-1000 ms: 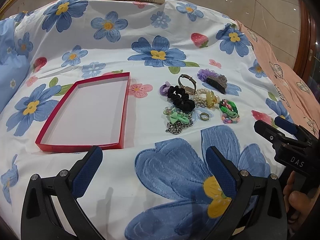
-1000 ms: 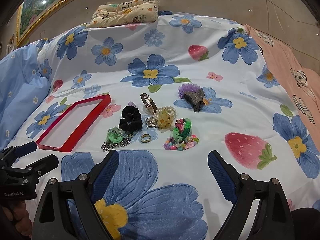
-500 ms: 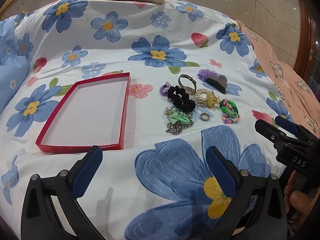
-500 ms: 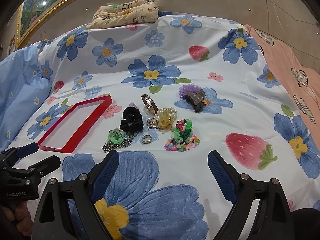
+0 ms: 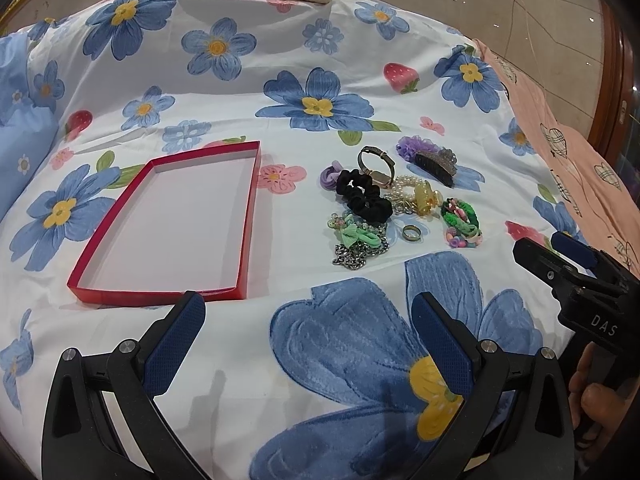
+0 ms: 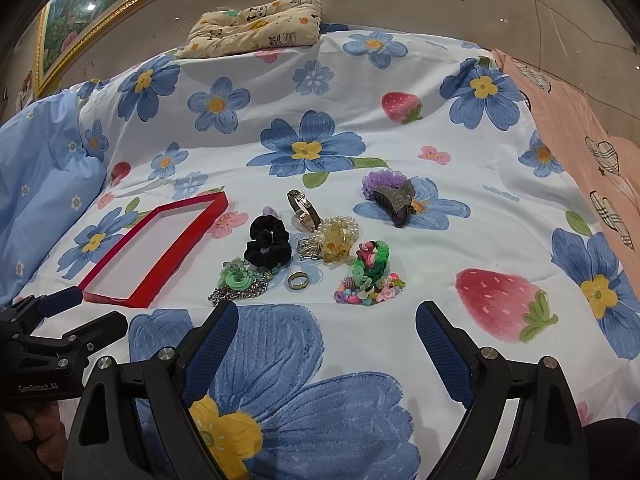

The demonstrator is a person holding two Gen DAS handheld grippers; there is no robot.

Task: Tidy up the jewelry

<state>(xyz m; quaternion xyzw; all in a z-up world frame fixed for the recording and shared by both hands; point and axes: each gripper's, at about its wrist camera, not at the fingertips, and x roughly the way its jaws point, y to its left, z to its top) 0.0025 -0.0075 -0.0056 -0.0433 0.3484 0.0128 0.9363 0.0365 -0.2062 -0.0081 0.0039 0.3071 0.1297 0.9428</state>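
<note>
Jewelry (image 5: 394, 208) lying just as a second ago in a heap mid-bedspread (image 5: 280, 92), right of the red tray (image 5: 248, 216), both left gripper (image 5: 308, 334) and right gripper (image 6: 326, 340) spread apart, holding nothing, barely shifted, sorting not yet begun.

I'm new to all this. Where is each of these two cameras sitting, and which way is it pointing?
Left wrist: on the left gripper, facing forward over the bed at the red tray; the right gripper and a thumb show at right.
Right wrist: on the right gripper, facing the jewelry pile, gold ring nearest; the left gripper shows at left.
Shared: tray, black scrunchie, ring, floral sheet.
</note>
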